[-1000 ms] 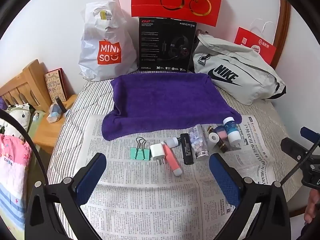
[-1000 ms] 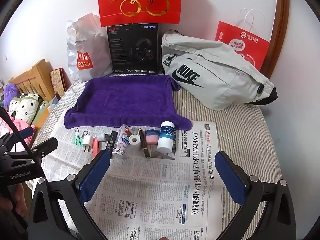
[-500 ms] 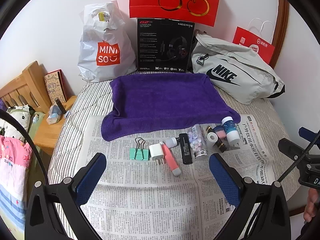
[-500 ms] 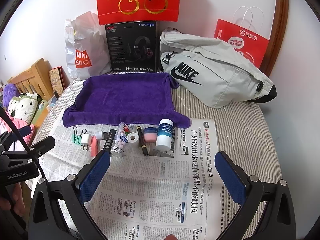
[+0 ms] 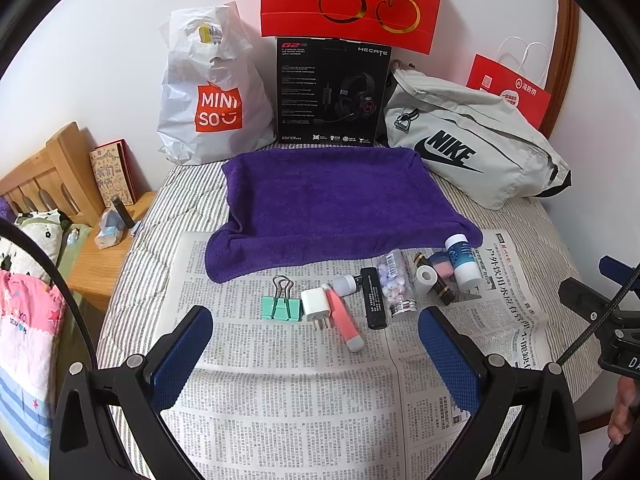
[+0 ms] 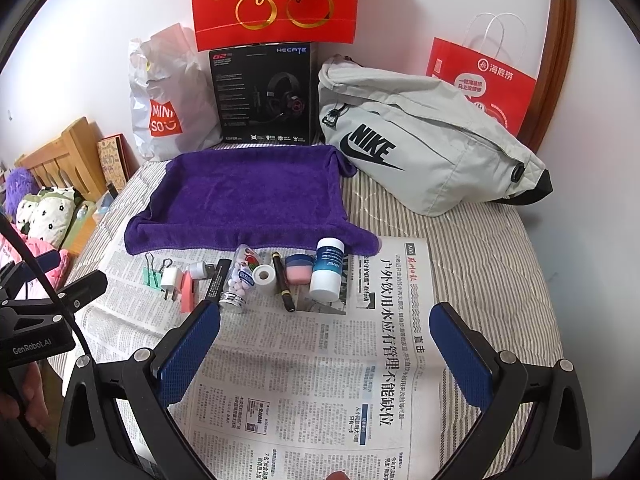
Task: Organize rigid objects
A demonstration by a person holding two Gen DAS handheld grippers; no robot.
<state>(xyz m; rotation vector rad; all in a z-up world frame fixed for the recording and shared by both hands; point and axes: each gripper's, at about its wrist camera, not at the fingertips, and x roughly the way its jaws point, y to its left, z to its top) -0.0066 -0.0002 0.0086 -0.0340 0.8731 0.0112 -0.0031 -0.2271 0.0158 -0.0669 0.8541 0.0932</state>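
lying in a row on the newspaper (image 5: 304, 384) near the purple towel (image 5: 332, 204), small light hard items like the mint-green binder clip (image 5: 280, 308) suit body grips; both the left hand-held gripper (image 5: 316, 344) and the right hand-held gripper (image 6: 324, 340) hover released.

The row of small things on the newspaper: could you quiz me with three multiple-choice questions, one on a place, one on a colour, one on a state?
1. Where does the mint-green metal binder clip lie?
A. left end of the row
B. on the towel
C. inside the grey bag

2. What colour is the spread towel?
A. yellow
B. purple
C. white

3. How does the white bottle with a blue label stand?
A. upright
B. on its side
C. upside down in a gripper

Answers: 1 A, nothing lies left of it on the printed newspaper. 2 B, it is purple in both views. 3 A, its cap is on top.
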